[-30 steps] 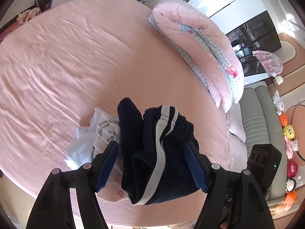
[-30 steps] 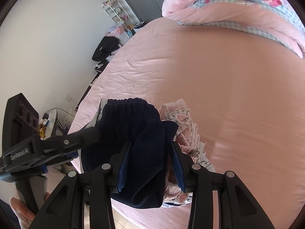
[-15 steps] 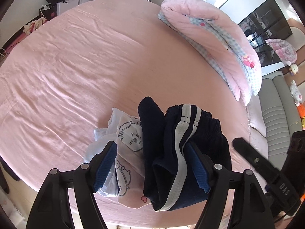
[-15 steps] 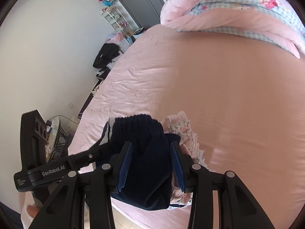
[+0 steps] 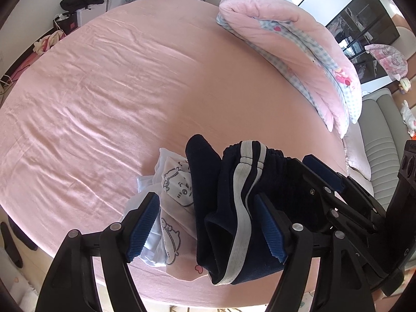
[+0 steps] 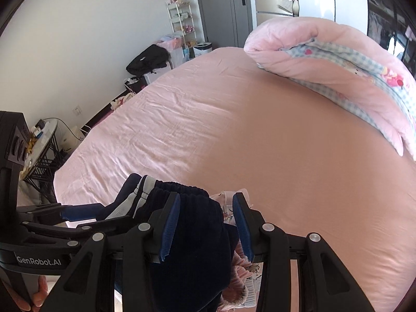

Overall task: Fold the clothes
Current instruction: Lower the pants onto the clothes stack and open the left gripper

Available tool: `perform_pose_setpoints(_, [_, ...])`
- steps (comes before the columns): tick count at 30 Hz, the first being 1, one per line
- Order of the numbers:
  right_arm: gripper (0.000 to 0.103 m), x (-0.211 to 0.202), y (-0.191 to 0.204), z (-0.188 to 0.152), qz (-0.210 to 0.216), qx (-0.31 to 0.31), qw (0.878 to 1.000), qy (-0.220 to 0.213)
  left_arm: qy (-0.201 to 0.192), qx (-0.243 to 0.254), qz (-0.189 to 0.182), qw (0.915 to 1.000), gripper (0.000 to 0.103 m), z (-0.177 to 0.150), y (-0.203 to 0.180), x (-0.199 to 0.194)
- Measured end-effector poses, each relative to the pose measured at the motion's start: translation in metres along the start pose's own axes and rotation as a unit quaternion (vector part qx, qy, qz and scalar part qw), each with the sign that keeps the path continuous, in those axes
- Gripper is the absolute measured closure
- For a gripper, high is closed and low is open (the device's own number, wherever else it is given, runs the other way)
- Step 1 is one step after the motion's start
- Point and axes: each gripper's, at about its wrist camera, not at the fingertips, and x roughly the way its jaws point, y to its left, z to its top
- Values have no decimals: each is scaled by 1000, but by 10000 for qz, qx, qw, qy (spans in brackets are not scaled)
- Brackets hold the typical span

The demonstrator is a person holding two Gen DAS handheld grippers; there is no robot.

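Navy pants with a white side stripe [image 5: 228,208] hang bunched above the near edge of the pink bed [image 5: 104,91]. My right gripper [image 6: 205,223] is shut on their gathered waistband [image 6: 192,247]; its fingers [image 5: 322,173] come in from the right in the left wrist view. My left gripper [image 5: 206,226] stands wide. The pants rest against its right pad, and its left pad is clear of them. Under the pants lies a crumpled heap of pale printed clothes [image 5: 176,184], seen as pink fabric [image 6: 241,273] in the right wrist view. The left gripper's fingers [image 6: 78,212] show at that view's left.
A folded pink quilt with blue check lining [image 5: 299,52] lies along the bed's far right side. A grey sofa [image 5: 377,150] stands beyond the right edge. A small glass side table [image 6: 41,143] and a black bag [image 6: 148,59] stand off the left side.
The right gripper has rolled and come in close to the left one. The pants have shifted toward the left gripper's right pad, leaving a gap at its left pad.
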Motion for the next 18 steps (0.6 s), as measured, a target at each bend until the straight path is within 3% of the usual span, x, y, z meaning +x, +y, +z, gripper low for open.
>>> perform_pose_setpoints(10, [61,-26,5,5,-57,-79,10000,-5,-107,-56,-241,9996,29,-1,-4,-16])
perform_pose_setpoints(18, [33,-50,-1,-1,-195,67,9998,-74,-417,55,76,9991,26,-6,-13,-40])
